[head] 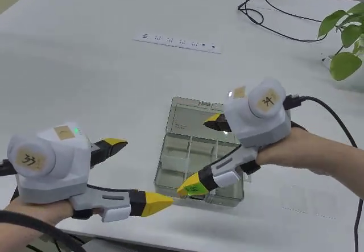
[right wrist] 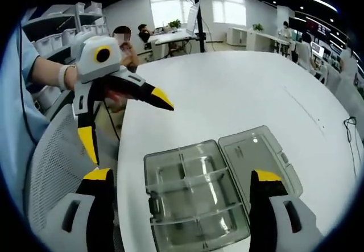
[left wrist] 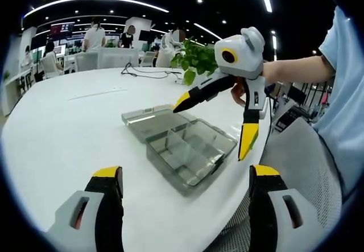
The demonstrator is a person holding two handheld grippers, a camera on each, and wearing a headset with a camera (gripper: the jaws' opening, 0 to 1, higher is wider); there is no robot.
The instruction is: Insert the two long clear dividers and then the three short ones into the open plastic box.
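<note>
Head view: spread, empty left hand-held gripper (head: 145, 172) and right hand-held gripper (head: 195, 156) hover by the open clear plastic box (head: 162, 169); its clear dividers (right wrist: 193, 181) look seated, probably leaving only a check.

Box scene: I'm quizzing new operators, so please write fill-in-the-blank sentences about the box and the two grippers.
1. The box lies with its lid ____.
2. The right gripper hangs right above the clear plastic ____.
3. The left gripper, jaws apart, holds ____.
Missing words: open; box; nothing.
</note>
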